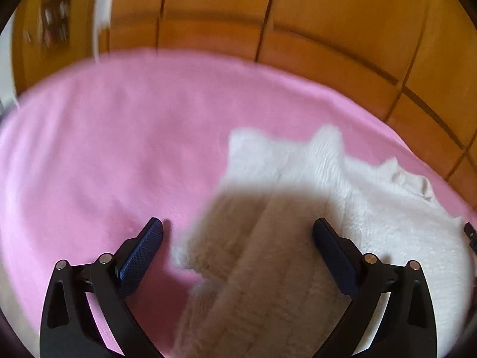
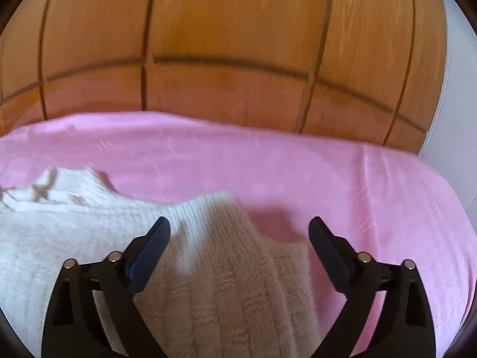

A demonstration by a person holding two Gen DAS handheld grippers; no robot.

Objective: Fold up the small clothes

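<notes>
Lying on the pink bed [image 1: 104, 149], the white sweater [image 1: 372, 208] stretches toward twelve o'clock between both wide-open tools, left tool [image 1: 238, 232] and right tool [image 2: 238, 229].

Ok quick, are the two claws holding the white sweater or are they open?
Left claw: open, holding nothing; white sweater lies loose between its fingers.
Right claw: open, holding nothing, over the sweater.

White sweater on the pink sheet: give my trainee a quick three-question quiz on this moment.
1. True or false: the left tongs are clamped on the white sweater.
2. What lies under the sweater? A) pink sheet B) bare floor C) grey rug
3. What stands behind the bed?

Key: 1 false, both the left and the right tongs stand open; 2 A; 3 wooden wardrobe doors.
</notes>
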